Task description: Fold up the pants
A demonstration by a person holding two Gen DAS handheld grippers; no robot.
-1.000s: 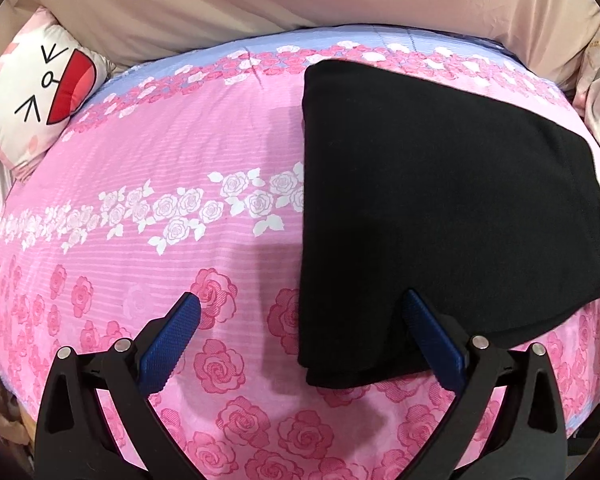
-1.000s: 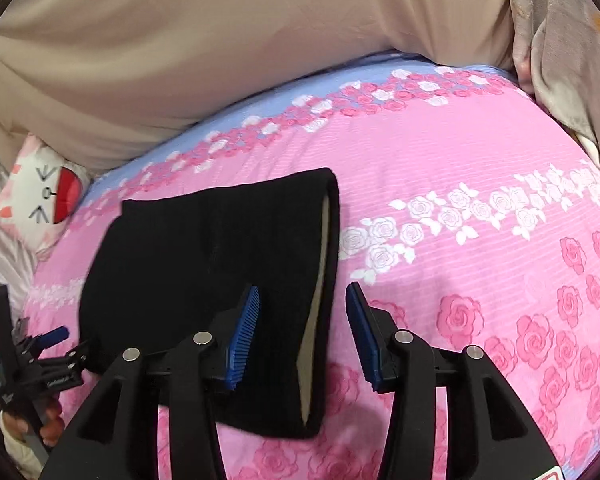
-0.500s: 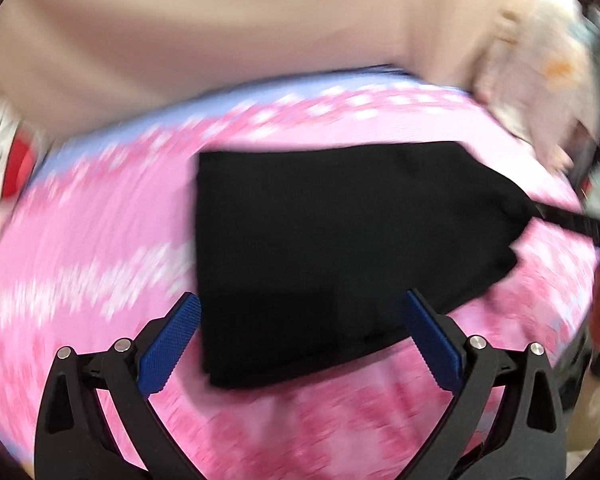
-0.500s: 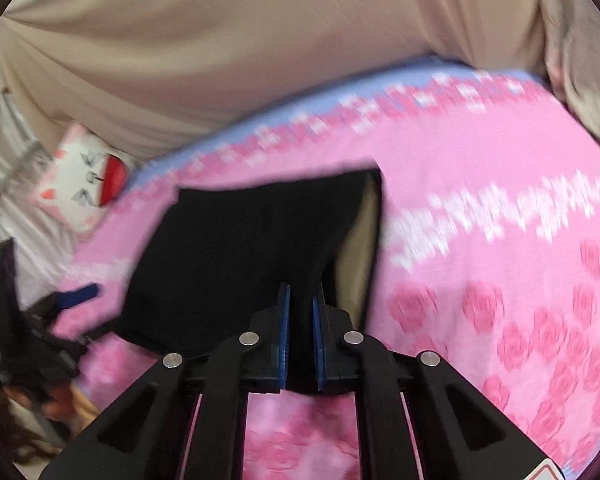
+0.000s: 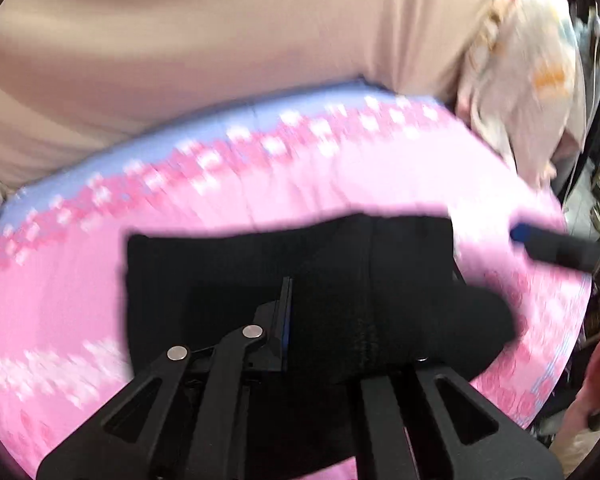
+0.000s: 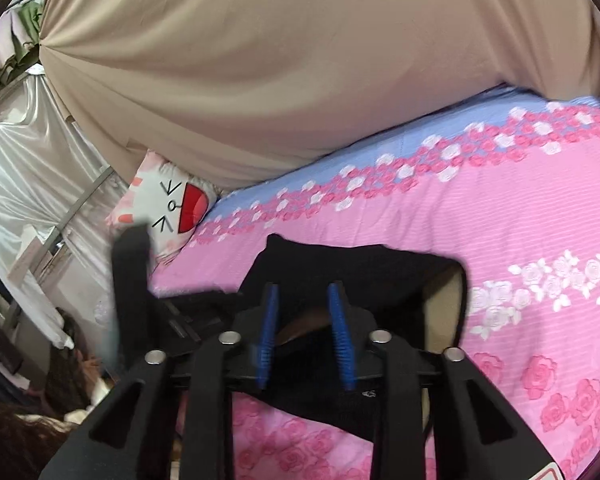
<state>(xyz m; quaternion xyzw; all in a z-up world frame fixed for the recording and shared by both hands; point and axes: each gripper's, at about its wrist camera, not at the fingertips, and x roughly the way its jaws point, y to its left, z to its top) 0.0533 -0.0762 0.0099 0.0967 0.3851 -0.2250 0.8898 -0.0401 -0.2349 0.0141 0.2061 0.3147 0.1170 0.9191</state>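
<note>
The black pants (image 6: pixel 364 276) lie on the bed (image 6: pixel 500 208), already folded into a compact block. Left gripper (image 5: pixel 290 320): jaws clamped on the near edge. Right gripper (image 6: pixel 306 336): jaws just reopened, apart around cloth. Likely 1 final fold remains.

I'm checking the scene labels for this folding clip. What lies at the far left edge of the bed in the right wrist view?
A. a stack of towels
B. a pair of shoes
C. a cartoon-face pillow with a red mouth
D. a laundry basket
C: a white cartoon-face pillow with a red mouth sits at the edge of the pink floral bedsheet, beyond the folded black pants.
</note>
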